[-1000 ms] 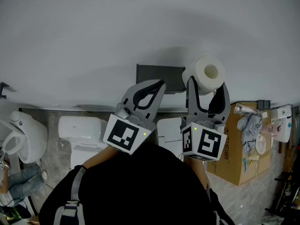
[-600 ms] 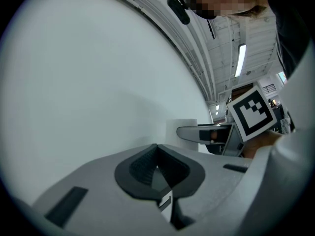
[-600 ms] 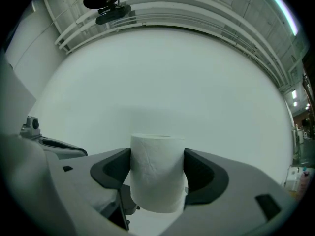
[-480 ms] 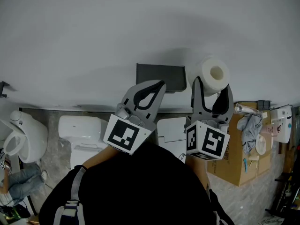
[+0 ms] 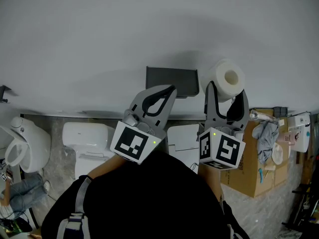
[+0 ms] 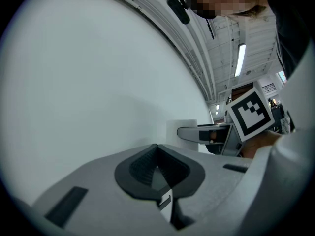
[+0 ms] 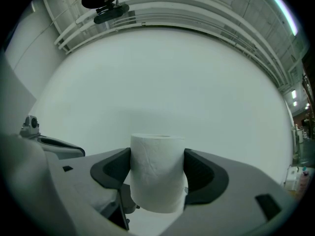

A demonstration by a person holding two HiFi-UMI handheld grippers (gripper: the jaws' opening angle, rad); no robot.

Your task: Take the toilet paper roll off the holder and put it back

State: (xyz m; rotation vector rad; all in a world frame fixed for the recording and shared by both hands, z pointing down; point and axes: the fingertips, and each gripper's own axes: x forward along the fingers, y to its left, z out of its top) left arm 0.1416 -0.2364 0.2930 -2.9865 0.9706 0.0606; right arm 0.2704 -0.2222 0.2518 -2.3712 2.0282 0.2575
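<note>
Right hand-held gripper (image 5: pixel 225 97): clamped on toilet paper roll (image 5: pixel 227 77), jaws pressing its curved sides, core hole facing the head camera. Roll held clear of the wall, just right of dark holder (image 5: pixel 172 81). Left hand-held gripper (image 5: pixel 160 96): closed, empty, apparently nearer the holder; return probably needs a leftward shift.
</note>
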